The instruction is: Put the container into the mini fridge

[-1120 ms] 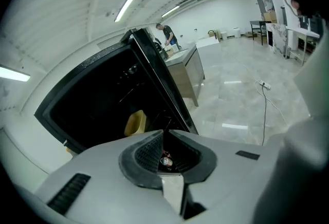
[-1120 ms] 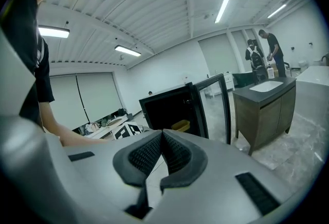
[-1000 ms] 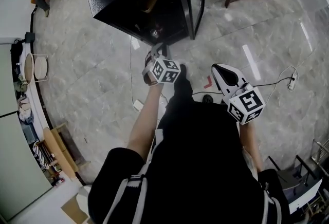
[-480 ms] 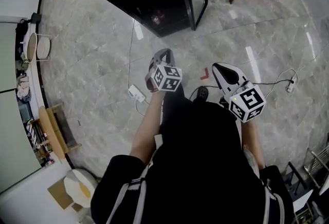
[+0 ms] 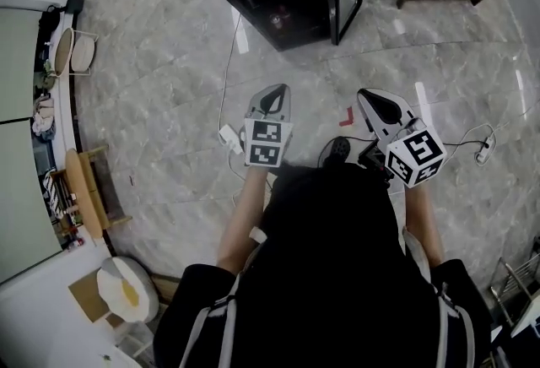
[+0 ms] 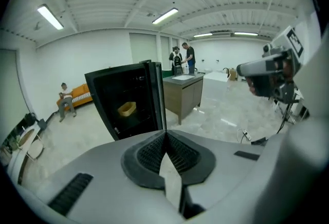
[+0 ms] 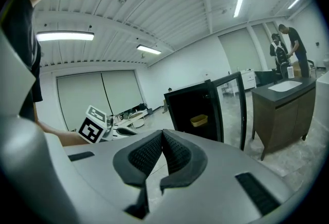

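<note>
Well ahead of both pairs of jaws, a small yellow container (image 6: pixel 126 109) sits on a shelf inside the black mini fridge (image 6: pixel 103 99). It lies beyond and a little left of the left gripper's (image 6: pixel 165 134) tips, and beyond and slightly right of the right gripper's (image 7: pixel 162 133) tips. It appears to be a shallow, open-topped tub standing upright, pale yellow against the dark interior. It is too small to tell whether anything is in it. Nothing touches it, and it is well apart from both tools. The placing step looks finished, since the container already rests inside. What seems left is closing the glass door (image 6: pixel 157 95), which stands swung open at the fridge's right edge, beyond the left gripper's tips. The left gripper's jaws are pressed together at their tips with nothing between them. The right gripper's ribbed black pads (image 7: pixel 141 153) likewise meet at the tips and hold nothing. Neither tool is near the door. From above, both are held out in front of the person, over bare grey marble floor (image 5: pixel 169 121).
</note>
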Demonstrator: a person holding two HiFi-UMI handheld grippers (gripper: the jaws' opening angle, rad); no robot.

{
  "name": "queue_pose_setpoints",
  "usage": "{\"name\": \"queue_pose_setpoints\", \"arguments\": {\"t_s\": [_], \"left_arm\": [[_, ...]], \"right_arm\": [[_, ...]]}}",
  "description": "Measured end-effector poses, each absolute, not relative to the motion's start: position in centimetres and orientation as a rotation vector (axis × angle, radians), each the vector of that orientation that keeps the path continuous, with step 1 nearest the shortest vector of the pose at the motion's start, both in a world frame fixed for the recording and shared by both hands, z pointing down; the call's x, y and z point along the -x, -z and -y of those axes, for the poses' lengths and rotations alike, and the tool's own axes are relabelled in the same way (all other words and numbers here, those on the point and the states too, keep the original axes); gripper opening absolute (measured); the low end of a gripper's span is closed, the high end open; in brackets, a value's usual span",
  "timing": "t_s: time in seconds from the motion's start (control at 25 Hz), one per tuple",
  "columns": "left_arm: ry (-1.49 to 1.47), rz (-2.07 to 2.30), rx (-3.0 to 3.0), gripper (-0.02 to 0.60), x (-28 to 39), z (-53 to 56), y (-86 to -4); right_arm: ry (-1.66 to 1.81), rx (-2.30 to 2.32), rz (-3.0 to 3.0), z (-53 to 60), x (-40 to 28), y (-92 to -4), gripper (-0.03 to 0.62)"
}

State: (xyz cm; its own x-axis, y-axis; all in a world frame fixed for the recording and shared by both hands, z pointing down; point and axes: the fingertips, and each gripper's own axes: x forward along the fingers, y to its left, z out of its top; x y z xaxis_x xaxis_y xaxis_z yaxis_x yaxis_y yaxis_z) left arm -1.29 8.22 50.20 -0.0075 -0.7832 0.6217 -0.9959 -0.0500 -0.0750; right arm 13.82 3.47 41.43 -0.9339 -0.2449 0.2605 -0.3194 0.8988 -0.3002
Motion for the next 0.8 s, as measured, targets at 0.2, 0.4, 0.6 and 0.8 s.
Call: {"name": "queue_pose_setpoints", "arguments": {"t_s": [0.2, 0.4, 0.6, 0.8], "left_arm": [[-0.476, 1.897, -1.984, 0.035, 2.3, -11.5, -44.3], [-0.243, 1.901, -2.098, 0.035, 1.7, -13.3, -39.4], [-0.203, 1.866, -2.169, 0.035, 1.1, -13.8, -37.7], [-0.202, 1.839, -2.205, 0.035, 0.5, -14.1, -37.1]], "right_arm": [[-0.467, -0.375, 2.86, -5.0, -11.2, -41.1, 0.018], [-0.437, -0.386, 2.876, -5.8, -10.8, -40.1, 0.018], [-0.465, -0.49, 2.904, -5.8, -12.0, -38.9, 0.018], [-0.437, -0.533, 2.931, -6.5, -13.2, -38.0, 0.018]]}}
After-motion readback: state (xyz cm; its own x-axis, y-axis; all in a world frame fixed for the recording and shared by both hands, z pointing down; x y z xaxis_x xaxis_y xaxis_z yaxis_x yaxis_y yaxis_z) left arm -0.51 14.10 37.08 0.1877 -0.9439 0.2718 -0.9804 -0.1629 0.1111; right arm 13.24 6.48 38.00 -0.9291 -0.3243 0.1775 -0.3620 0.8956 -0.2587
